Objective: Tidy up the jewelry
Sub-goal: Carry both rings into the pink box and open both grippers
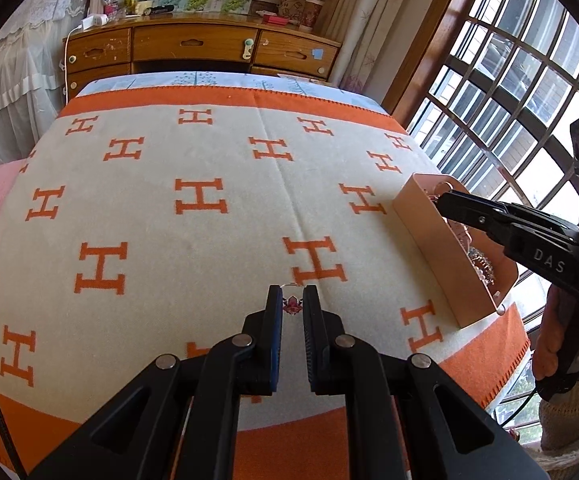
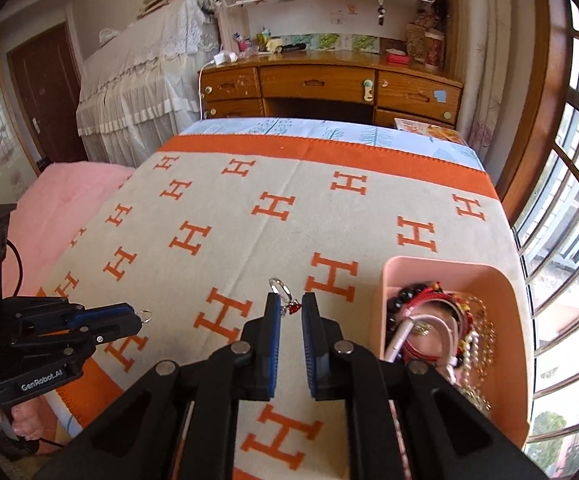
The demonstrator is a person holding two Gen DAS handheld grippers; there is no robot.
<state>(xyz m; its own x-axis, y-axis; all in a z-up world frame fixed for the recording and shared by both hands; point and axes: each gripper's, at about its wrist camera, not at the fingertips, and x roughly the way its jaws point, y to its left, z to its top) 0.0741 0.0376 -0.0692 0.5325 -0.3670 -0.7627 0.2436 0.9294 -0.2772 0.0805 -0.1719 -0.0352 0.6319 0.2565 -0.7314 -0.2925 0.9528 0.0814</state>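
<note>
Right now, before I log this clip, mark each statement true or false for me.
1. The pink box holds bracelets and beads. True.
2. The left gripper has a ring at the tips of its jaws. True.
3. The blanket is patterned with blue stars. False: it has orange H shapes.
4. The box stands on the wooden desk. False: it rests on the blanket.
5. The right gripper has empty jaws. False: a second ring with a red charm sits between them.
</note>
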